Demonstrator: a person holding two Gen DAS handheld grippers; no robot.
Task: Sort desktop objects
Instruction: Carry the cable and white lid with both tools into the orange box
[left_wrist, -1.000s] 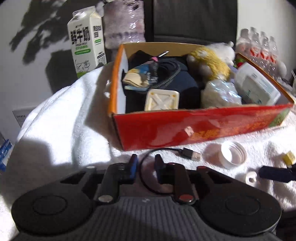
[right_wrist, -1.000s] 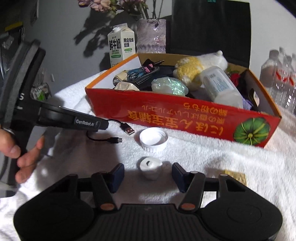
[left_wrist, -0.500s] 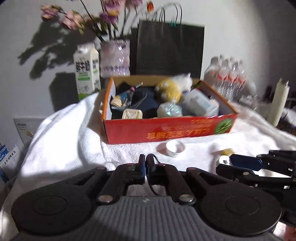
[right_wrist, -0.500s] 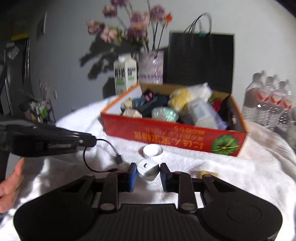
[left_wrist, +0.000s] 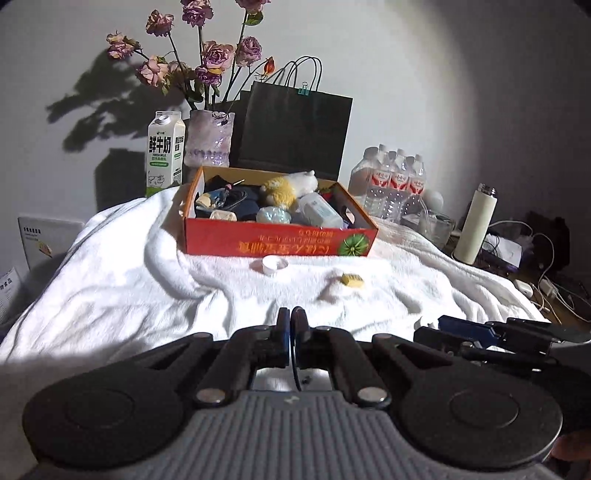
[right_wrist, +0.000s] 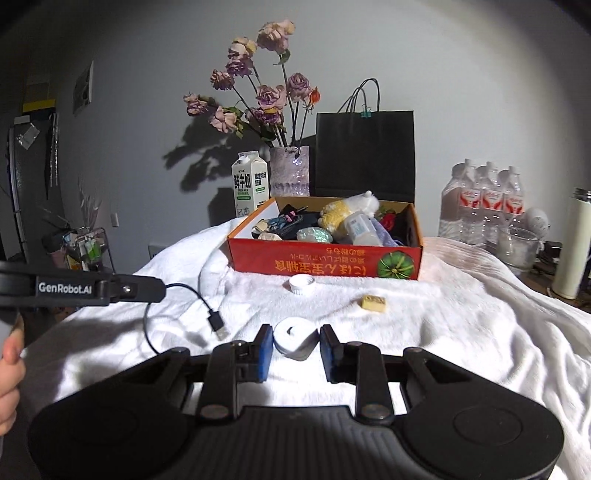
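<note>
Right tool (right_wrist: 296, 341) around squat white roll (right_wrist: 295, 338)

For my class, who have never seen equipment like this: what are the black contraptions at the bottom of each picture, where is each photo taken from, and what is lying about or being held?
There is no robot here. A person holds a two-finger gripper in each hand, and each carries a camera that looks along its fingers. One picture comes from the left gripper, which is shut on a thin black cable. The other comes from the right gripper, whose fingers stand on either side of a small white roll; whether they touch it is unclear. On the white towel lie a white cap and a small yellow block, in front of a red box filled with odds and ends.
</note>
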